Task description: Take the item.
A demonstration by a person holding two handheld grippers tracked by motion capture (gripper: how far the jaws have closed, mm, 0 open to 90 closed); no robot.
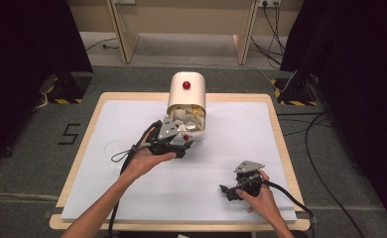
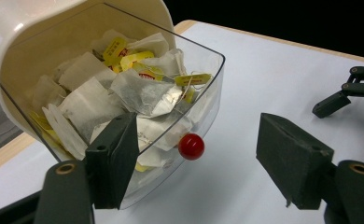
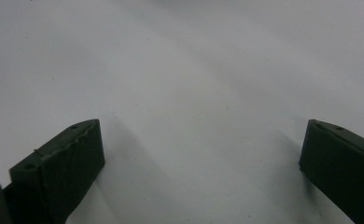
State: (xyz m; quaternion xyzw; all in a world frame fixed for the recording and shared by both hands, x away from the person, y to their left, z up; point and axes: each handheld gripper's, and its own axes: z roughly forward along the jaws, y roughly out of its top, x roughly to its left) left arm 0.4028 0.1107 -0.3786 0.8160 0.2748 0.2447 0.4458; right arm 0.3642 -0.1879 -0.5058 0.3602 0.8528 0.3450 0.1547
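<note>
Red knob [image 2: 191, 146] on the tea-bag dispenser's [image 1: 187, 99] open clear drawer [image 2: 203, 93] sits between the left tool's [image 2: 196, 163] wide-open jaws, untouched; right tool [image 1: 236, 191], open, rests well apart on the desk [image 1: 281, 148].

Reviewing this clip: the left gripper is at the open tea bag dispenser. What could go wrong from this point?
1. The left gripper has its jaws open around the red knob of the clear drawer; closing off-centre could let the small round knob slip out.
2. The tea bags are heaped to the drawer's rim; a jerk might spill some or jam them under the cream housing.
3. The right gripper rests open on the table, so nothing steadies the dispenser.
</note>
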